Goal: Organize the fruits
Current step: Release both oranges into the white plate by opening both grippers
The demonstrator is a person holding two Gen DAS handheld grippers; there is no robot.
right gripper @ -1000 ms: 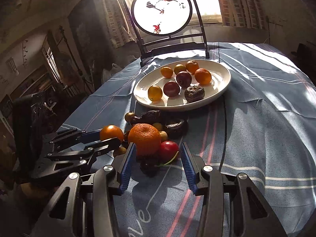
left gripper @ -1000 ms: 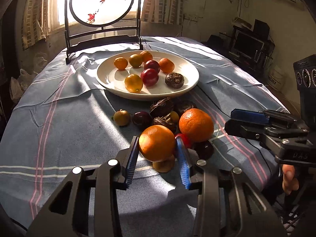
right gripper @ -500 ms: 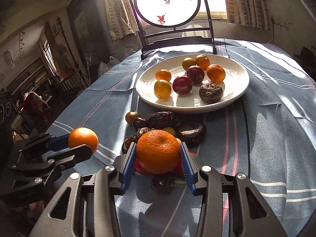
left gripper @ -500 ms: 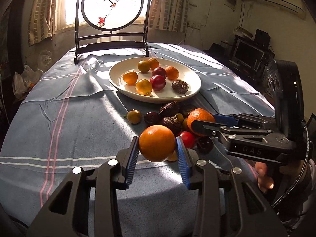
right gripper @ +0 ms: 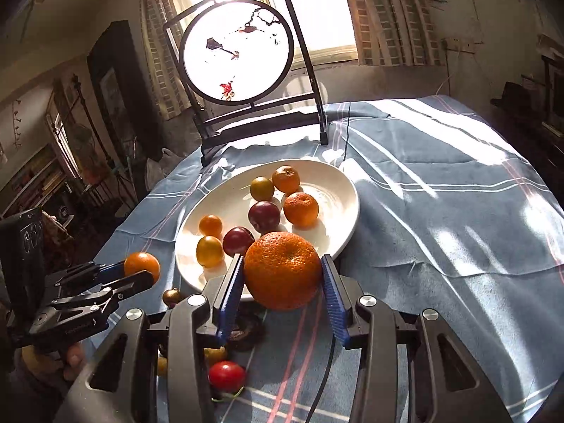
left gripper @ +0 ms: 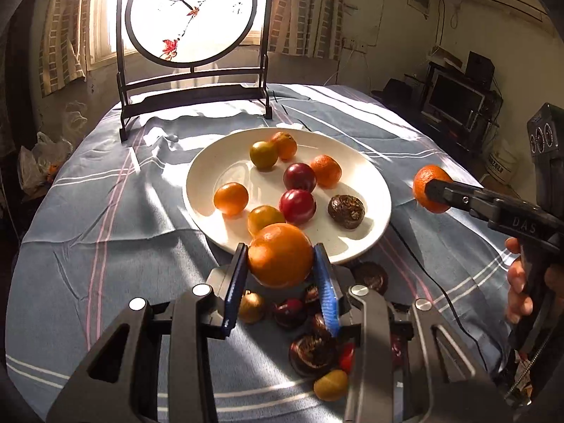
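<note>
My left gripper (left gripper: pixel 280 264) is shut on an orange (left gripper: pixel 280 255) and holds it in the air at the near rim of the white plate (left gripper: pixel 373 183). My right gripper (right gripper: pixel 283 275) is shut on a second, larger orange (right gripper: pixel 282 269), also raised by the plate's (right gripper: pixel 338 183) near rim. Each gripper shows in the other's view, the right one (left gripper: pixel 431 192) to the right, the left one (right gripper: pixel 141 271) to the left. The plate holds several small oranges, plums and a dark wrinkled fruit (left gripper: pixel 346 210). Loose small fruits (left gripper: pixel 312 349) lie on the cloth below the grippers.
A round painted screen on a black stand (left gripper: pixel 192 67) stands behind the plate at the table's far edge. The table carries a blue striped cloth (right gripper: pixel 440 211). A red fruit (right gripper: pixel 226 375) lies on the cloth near my right gripper. Furniture and a monitor (left gripper: pixel 454 105) stand beyond the right edge.
Both grippers have closed on an orange, lifted them off the cloth and carried them forward to the plate's near rim. The loose fruit pile now lies below and behind them.
</note>
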